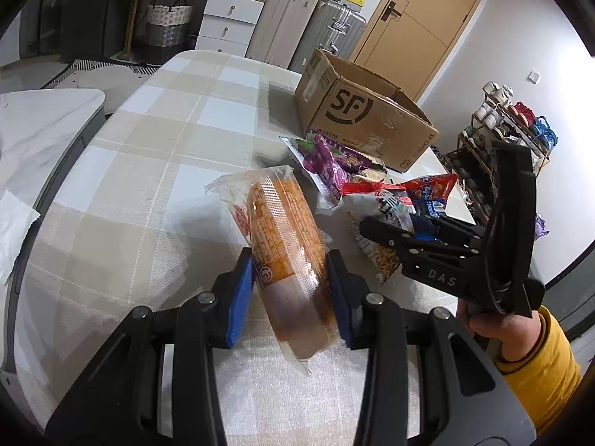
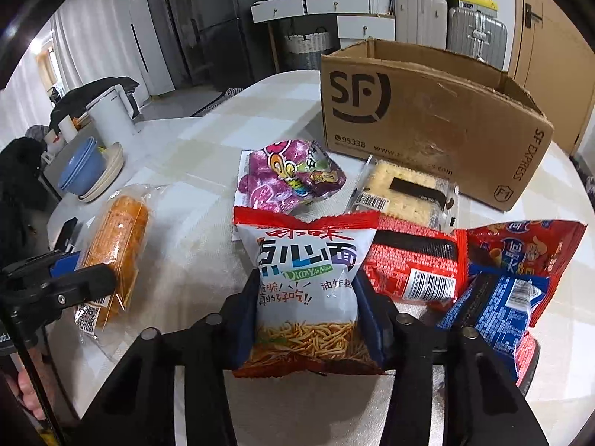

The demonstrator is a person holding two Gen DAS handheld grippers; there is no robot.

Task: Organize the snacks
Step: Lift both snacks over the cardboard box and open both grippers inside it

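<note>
SF cardboard box (image 2: 427, 111) open at far right of checked table (image 1: 148, 141); loose snacks heaped just before it. Judgement: lift both packets clear, carry over box rim, squeeze lightly to spare contents. Left gripper (image 1: 292, 290) narrowed, pads pressing orange biscuit roll (image 1: 286, 238). Right gripper (image 2: 306, 319) part-closed, pads against fried-noodle snack bag (image 2: 308, 282), bag between jaws.

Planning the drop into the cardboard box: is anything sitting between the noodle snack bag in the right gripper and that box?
Yes. The purple snack bag and the clear cracker pack lie on the table between the noodle snack bag and the cardboard box. Lifting over them looks workable, since the box top is open.
</note>
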